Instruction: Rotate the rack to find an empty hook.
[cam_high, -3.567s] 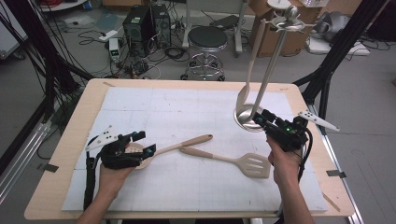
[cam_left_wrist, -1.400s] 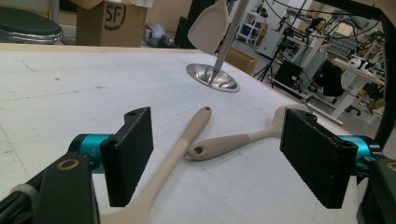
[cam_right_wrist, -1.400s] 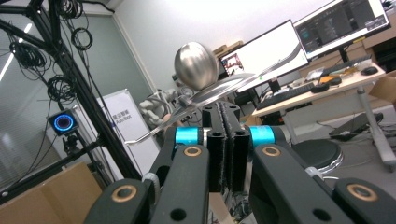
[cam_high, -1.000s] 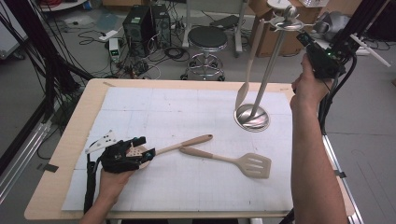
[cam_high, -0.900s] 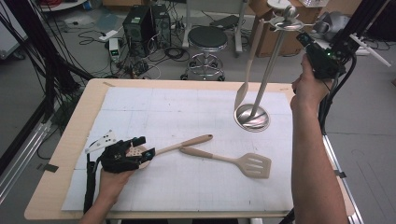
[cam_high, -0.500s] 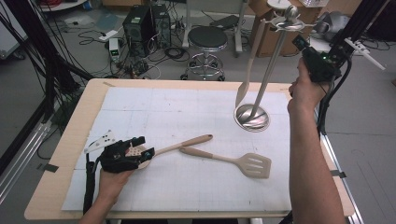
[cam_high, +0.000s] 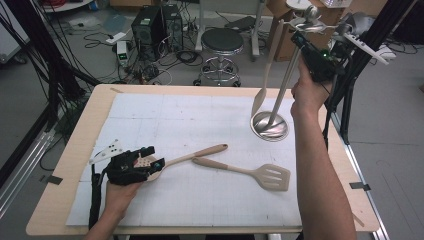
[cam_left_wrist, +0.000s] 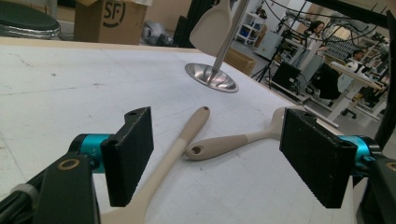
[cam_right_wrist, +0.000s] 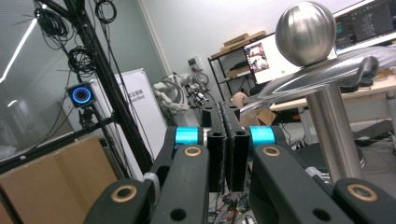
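The right gripper (cam_high: 300, 37) is raised beside the top of the tall steel utensil stand (cam_high: 280, 82), close to its ball-shaped finial (cam_right_wrist: 306, 32); its jaws are pressed flat together with nothing visible between them. The stand's round polished base (cam_high: 270, 126) sits near the desk's far right corner, and a beige silicone spatula (cam_high: 264, 75) hangs from the stand's crossbar, its blade just above the base.

The left gripper (cam_high: 150, 164) rests on the white gridded mat (cam_high: 200, 115) near the desk's near left corner. Its jaws stand wide apart, one on each side of the beige spoon's (cam_high: 192, 156) long handle, not pressing on it. The spoon runs slantwise from the gripper towards the middle of the desk.

Just beyond the spoon's handle tip lies a beige slotted turner (cam_high: 250, 172), its handle end close to the spoon's, though whether they touch cannot be told, and its slotted blade pointing to the right edge. The turner lies in the open stretch between the left gripper and the stand's base.

Behind the desk's far edge stand a black round stool (cam_high: 222, 42) and a dark computer tower (cam_high: 150, 25) among loose cables on the floor.
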